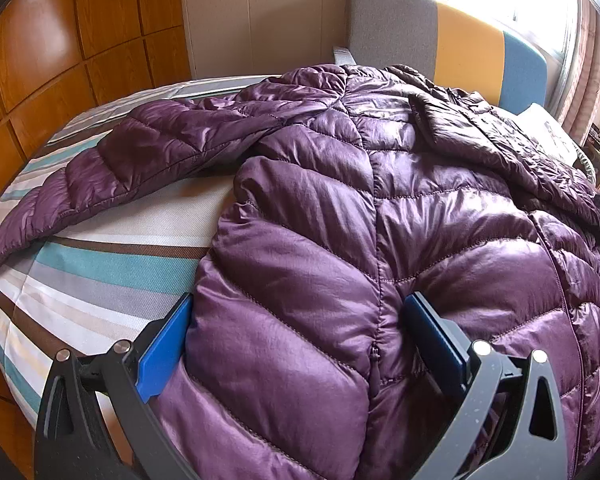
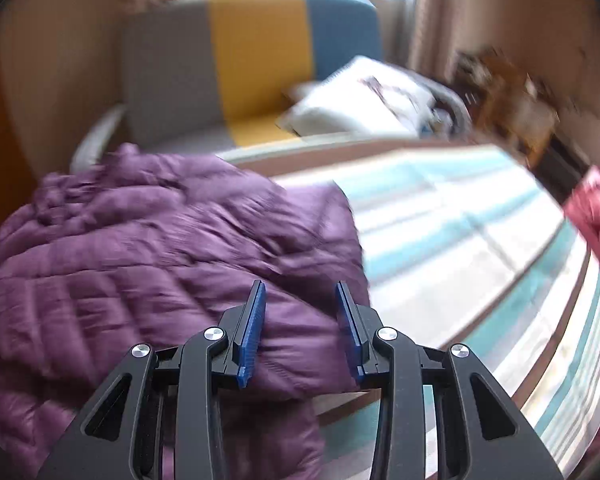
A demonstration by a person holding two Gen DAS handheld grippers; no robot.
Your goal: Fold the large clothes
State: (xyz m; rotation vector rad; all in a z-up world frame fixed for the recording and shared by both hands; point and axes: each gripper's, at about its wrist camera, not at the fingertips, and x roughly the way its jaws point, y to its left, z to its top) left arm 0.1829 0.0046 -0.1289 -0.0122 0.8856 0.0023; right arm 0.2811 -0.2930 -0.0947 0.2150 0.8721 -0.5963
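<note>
striped bedding (image 1: 100,264) in teal, white, grey and brown covers the bed, with wooden wardrobe panels (image 1: 60,60) off to the far left of the left gripper and a headboard (image 1: 452,32) in grey, yellow and blue blocks straight ahead under a bright window. a purple quilted down jacket (image 1: 340,208) lies spread over the bed and fills nearly everything ahead of the left gripper (image 1: 296,316), whose blue pads (image 1: 164,356) stand wide apart, straddling a puffed section of the jacket near its hem; the left pad sits at the jacket's side edge where it meets the bare sheet, the right pad presses into the fabric past a vertical seam, and the jaws have not closed on it. one sleeve (image 1: 80,184) runs out to the gripper's left across the stripes, leaving a wedge of open sheet between sleeve and body. the right wrist view is blurred: the right gripper (image 2: 300,332) is partly open, holding nothing, and hovers over the jacket's (image 2: 160,260) right-hand edge. to its right the bedding (image 2: 460,240) lies bare and open right out to the bed's edge, with a red patterned cloth (image 2: 596,216) at the far right. ahead of it a white pillow (image 2: 360,96) rests against the headboard (image 2: 260,60).
</note>
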